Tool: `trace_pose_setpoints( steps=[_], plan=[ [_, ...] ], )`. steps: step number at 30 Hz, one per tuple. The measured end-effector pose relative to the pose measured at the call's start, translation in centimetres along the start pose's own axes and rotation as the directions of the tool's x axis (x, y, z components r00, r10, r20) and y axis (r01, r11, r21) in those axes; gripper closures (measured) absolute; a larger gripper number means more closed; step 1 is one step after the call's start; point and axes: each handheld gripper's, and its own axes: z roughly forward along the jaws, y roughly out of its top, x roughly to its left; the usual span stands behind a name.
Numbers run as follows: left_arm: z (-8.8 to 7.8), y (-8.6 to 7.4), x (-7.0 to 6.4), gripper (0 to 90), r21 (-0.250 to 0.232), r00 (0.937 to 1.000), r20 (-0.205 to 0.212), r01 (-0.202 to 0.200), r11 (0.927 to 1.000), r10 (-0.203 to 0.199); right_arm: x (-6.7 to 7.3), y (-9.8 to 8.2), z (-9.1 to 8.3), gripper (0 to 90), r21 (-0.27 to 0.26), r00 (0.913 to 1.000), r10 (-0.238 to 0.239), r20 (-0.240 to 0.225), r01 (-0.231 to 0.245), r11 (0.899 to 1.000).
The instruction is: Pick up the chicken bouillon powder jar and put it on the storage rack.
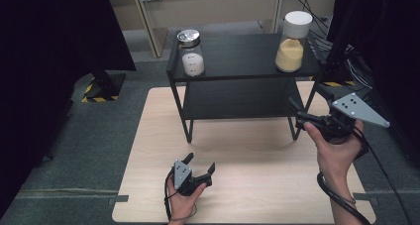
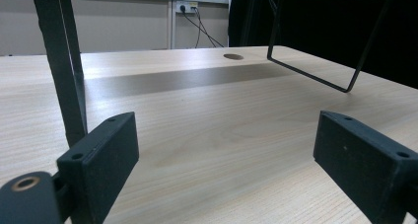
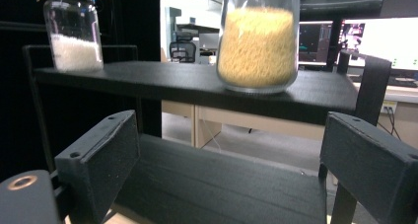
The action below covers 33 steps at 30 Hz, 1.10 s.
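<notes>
Currently on record:
Table: light wood-grain table (image 1: 247, 195), rectangular, carrying a black two-tier shelf rack (image 1: 237, 98) at its far half.
Shelf rack: thin black metal legs, two dark boards; its top board (image 3: 162, 83) crosses the right gripper view, its lower board (image 3: 217, 184) lies just beyond that gripper's jaws.
Jar of yellow grain: clear glass jar (image 1: 292, 39) with a white lid, upright at the right end of the top board; in the right gripper view it (image 3: 259, 41) stands above and between the two jaws, well filled with fine yellow grain.
Jar of white grain: smaller clear jar (image 1: 191, 54) with a silver metal lid, upright at the left end of the top board, about a third full of white grain; seen far left in the right gripper view (image 3: 74, 34).
Right gripper: right gripper (image 1: 297, 113) held in the person's right hand (image 1: 337, 148) at the rack's right front corner, pointing towards the shelves; jaws wide apart, nothing between them, touching neither jar.
Left gripper: left gripper (image 1: 200, 166) in the left hand (image 1: 185, 197), low over the near part of the table, well apart from the rack; jaws spread, nothing between them.
Left gripper view: bare wood, one rack leg (image 2: 64, 66) at left, a wire foot (image 2: 315, 71) at right.
</notes>
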Motion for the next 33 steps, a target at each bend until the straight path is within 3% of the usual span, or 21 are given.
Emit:
trace_pose_setpoints(
  steps=[33],
  plan=[
    [0.0,-0.1,-0.1,9.4,-0.003,1.0,-0.001,-0.004,1.0,0.004,0.0,-5.8,-3.2,8.2,0.051,0.9983,0.049,-0.032,-0.047,0.998]
  ],
)
